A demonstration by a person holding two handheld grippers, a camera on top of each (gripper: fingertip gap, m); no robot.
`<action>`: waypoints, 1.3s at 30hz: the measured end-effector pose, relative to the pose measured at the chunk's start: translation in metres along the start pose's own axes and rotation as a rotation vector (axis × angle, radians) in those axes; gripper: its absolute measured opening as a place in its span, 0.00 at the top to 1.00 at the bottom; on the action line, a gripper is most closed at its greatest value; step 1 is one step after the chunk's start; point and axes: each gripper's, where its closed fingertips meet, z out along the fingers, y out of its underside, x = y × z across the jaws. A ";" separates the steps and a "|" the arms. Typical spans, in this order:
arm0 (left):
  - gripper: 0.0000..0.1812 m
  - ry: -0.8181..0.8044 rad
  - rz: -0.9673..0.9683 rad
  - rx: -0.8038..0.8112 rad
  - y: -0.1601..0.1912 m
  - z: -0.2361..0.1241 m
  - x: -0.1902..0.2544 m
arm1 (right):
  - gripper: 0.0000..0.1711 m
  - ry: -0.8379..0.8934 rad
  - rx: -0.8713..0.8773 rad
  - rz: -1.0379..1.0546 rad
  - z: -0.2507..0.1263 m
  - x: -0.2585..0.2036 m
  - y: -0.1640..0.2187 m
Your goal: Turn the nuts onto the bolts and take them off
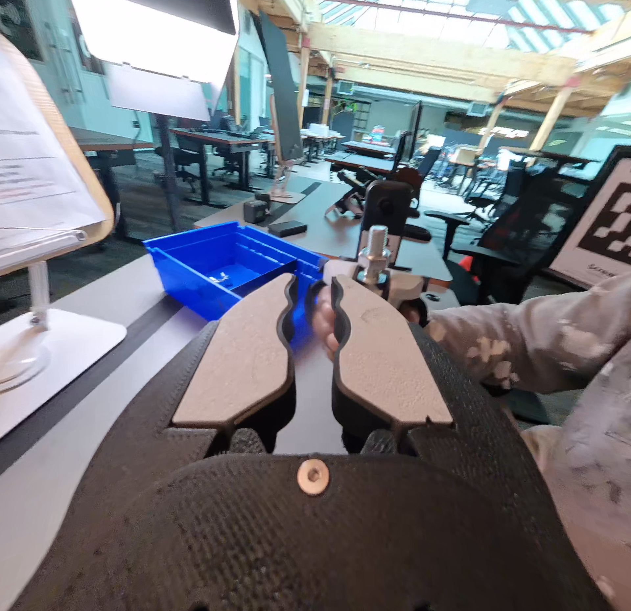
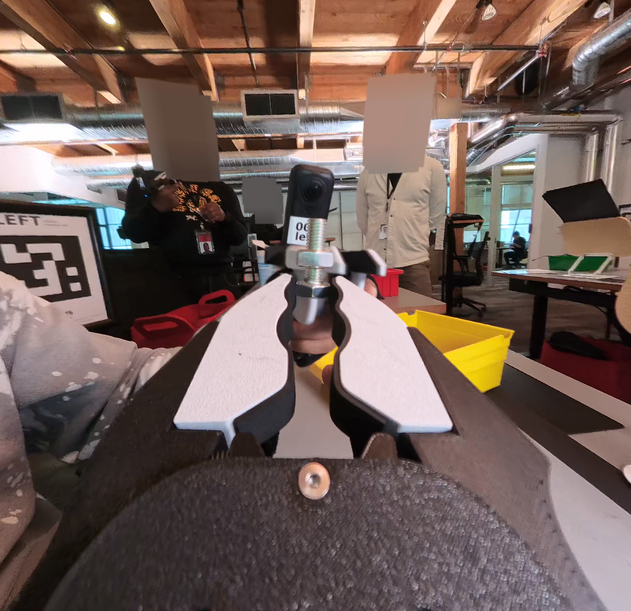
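Note:
A silver bolt [image 2: 312, 234] stands upright with a hex nut [image 2: 314, 259] threaded partway down its shaft. My right gripper [image 2: 312, 282] is shut on the bolt's head. In the left wrist view the bolt [image 1: 375, 234] and nut [image 1: 374, 256] stick up from the right gripper [image 1: 374, 282]. My left gripper [image 1: 314, 282] has its jaws slightly apart with nothing between them. The nut sits just beyond and to the right of its right fingertip. From the right wrist view the left gripper's fingers [image 2: 362, 265] flank the nut, and I cannot tell whether they touch it.
A blue bin [image 1: 191, 270] with small metal parts sits on the grey table ahead of the left gripper. A yellow bin [image 2: 471, 345] is at the right and red containers [image 2: 177, 321] at the left. A paper stand [image 1: 41, 192] is at the left. People [image 2: 399, 226] stand beyond the table.

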 end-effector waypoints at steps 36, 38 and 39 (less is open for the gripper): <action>0.83 0.107 -0.026 0.002 -0.003 0.004 0.021 | 0.89 0.064 -0.047 -0.033 0.000 0.009 0.004; 0.83 0.090 -0.009 -0.026 0.002 0.008 0.021 | 0.89 0.066 -0.059 -0.037 0.001 0.008 0.008; 0.82 0.080 0.001 -0.031 0.003 0.009 0.019 | 0.89 0.065 -0.060 -0.037 0.002 0.007 0.008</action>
